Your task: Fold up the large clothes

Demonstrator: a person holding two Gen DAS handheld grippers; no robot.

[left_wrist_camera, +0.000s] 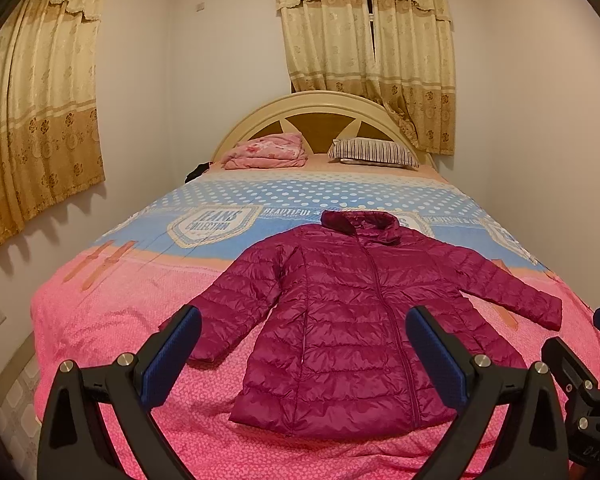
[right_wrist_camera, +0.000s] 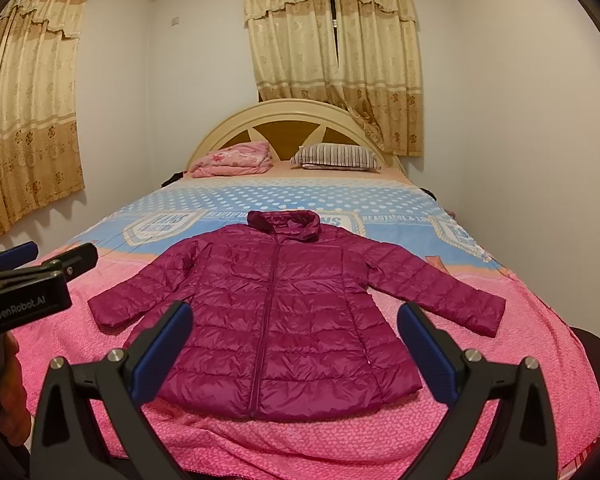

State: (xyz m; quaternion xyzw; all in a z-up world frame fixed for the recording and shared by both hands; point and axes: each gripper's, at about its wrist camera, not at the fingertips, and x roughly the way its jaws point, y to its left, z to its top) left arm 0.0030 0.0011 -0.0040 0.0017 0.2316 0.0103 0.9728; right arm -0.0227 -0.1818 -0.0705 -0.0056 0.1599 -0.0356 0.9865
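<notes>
The magenta down jacket (left_wrist_camera: 340,320) probably handles light, soft and a little slippery, so a sleeve cuff (right_wrist_camera: 104,312) or the hem seems the best hold. It lies flat, zipped, sleeves spread, on the pink bedspread (left_wrist_camera: 100,320). The left gripper (left_wrist_camera: 304,356) and right gripper (right_wrist_camera: 296,348) gape wide, empty.

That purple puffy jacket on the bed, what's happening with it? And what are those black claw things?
A person is getting ready to fold the jacket. It lies flat and zipped on the bed, sleeves spread out to both sides, collar toward the striped pillow. The person holds a left gripper and a right gripper, one in each hand. Both have their fingers wide open and hold nothing, hovering near the jacket's bottom hem. No fold has been made yet.
</notes>
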